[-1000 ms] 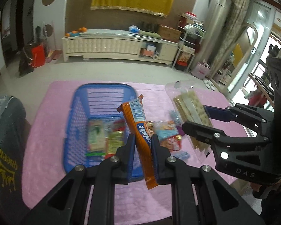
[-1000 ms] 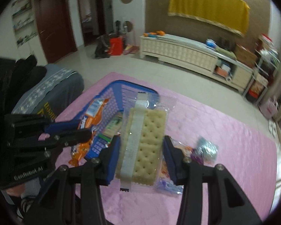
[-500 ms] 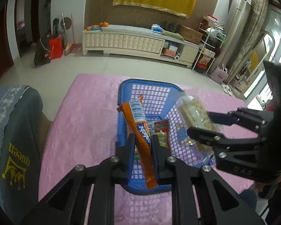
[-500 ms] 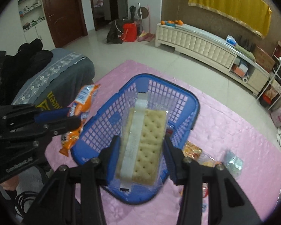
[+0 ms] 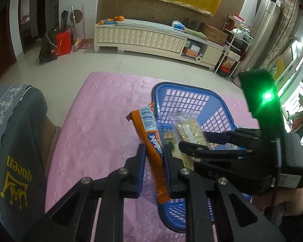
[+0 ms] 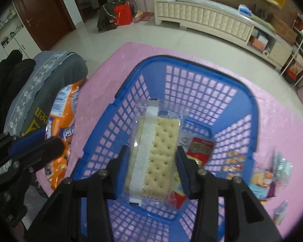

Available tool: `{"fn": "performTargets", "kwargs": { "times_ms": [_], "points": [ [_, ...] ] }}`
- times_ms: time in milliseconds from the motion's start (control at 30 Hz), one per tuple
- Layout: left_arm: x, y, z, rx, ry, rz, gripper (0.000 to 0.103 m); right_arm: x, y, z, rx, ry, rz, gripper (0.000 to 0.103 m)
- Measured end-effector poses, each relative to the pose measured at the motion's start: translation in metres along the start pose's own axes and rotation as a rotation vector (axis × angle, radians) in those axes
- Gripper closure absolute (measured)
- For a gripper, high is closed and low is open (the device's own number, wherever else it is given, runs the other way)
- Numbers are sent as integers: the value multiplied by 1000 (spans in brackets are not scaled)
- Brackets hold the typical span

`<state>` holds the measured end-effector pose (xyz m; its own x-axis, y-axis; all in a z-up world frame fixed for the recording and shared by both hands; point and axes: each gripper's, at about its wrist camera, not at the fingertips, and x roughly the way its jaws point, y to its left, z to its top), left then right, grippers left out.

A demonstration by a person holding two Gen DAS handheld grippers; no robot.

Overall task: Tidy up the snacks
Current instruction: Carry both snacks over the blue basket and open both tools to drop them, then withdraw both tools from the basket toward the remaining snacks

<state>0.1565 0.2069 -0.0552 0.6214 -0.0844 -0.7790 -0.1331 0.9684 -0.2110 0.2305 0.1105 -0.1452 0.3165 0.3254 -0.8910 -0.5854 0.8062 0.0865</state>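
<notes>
Right tool [image 6: 152, 168] clamps a cracker pack [image 6: 154, 159] above the blue basket [image 6: 250, 109] on the pink counter [image 5: 103, 125]; left tool [image 5: 154, 159] pinches an orange wrapper [image 5: 151, 139] beside the basket's rim.

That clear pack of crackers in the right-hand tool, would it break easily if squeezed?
Probably. The cracker pack shows thin, flat crackers under soft clear film, so a hard pinch from the right gripper could likely crack them. It looks light, and holds straight between the jaws, so it seems fairly stiff. The glossy wrap may be slippery.
</notes>
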Motion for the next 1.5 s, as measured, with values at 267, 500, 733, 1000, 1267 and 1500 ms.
{"fn": "performTargets", "kwargs": {
  "times_ms": [267,500,733,1000,1267,1500],
  "points": [
    [-3,-1,0,-11,7,9,88,0,6,1,-5,-4,26,18],
    [0,-13,2,18,15,-5,88,-35,-15,-6,18,-34,-4,15],
    [0,-33,2,58,22,-29,87,-59,-43,-17,48,-56,-39,15],
    [20,-63,-13,182,63,-9,87,-72,-67,-37,57,-86,-58,15],
    [29,-66,-32,180,112,-49,87,-63,-71,-45,62,-61,-66,15],
    [12,-63,-33,126,100,-72,61,-73,-64,-50,62,-67,-57,15]
  ]
}}
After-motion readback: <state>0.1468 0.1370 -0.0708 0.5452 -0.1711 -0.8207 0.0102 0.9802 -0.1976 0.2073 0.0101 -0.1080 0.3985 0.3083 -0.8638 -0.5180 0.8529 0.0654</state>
